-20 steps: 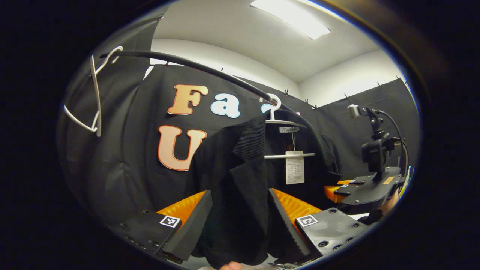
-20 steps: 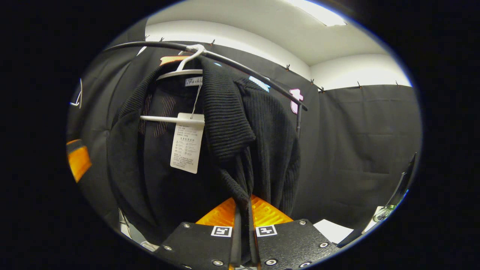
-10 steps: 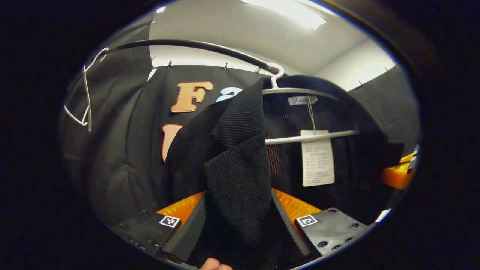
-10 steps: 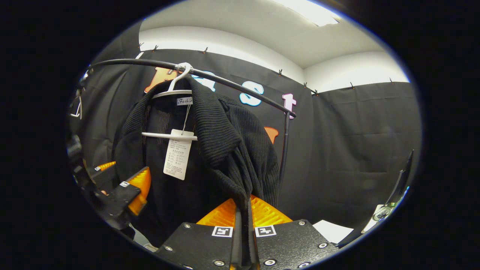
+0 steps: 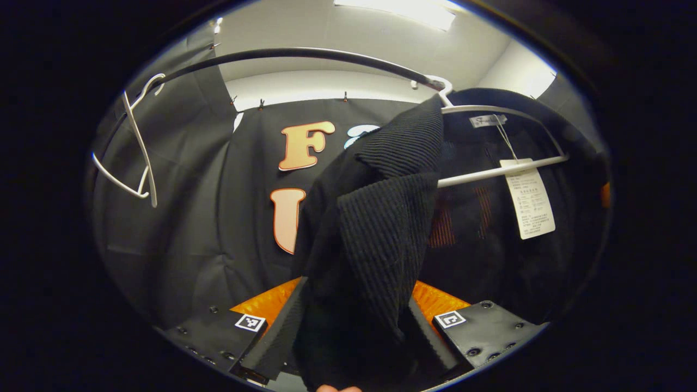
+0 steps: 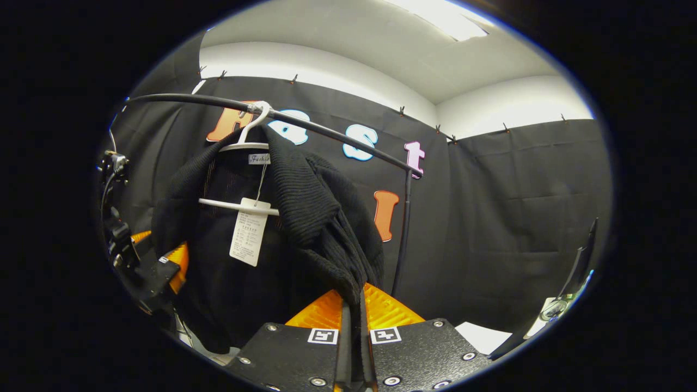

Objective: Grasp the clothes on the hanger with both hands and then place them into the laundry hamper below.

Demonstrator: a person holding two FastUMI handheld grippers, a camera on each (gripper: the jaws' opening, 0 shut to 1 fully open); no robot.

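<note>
A black knit jacket (image 5: 381, 234) hangs on a white hanger (image 5: 501, 170) hooked over a black rail (image 5: 305, 53). Its front lapel drops between the fingers of my left gripper (image 5: 356, 283), which stand wide apart, open around the cloth. In the right gripper view the same jacket (image 6: 305, 218) hangs from the hanger (image 6: 239, 206), and my right gripper (image 6: 354, 298) is shut on the jacket's other front edge. The left gripper (image 6: 158, 272) shows at the jacket's left side there. A paper tag (image 5: 528, 198) dangles inside the collar.
An empty white hanger (image 5: 139, 147) hangs at the rail's left end. The rail's upright post (image 6: 403, 228) stands just right of the jacket. A thin dark stand (image 6: 577, 277) is at the far right, with a white patch (image 6: 484, 335) low beside it.
The left gripper has shifted left, so the jacket sits more to the right in its view with the lapel still between its fingers. The right gripper has drawn back, still clamped on the cloth.
</note>
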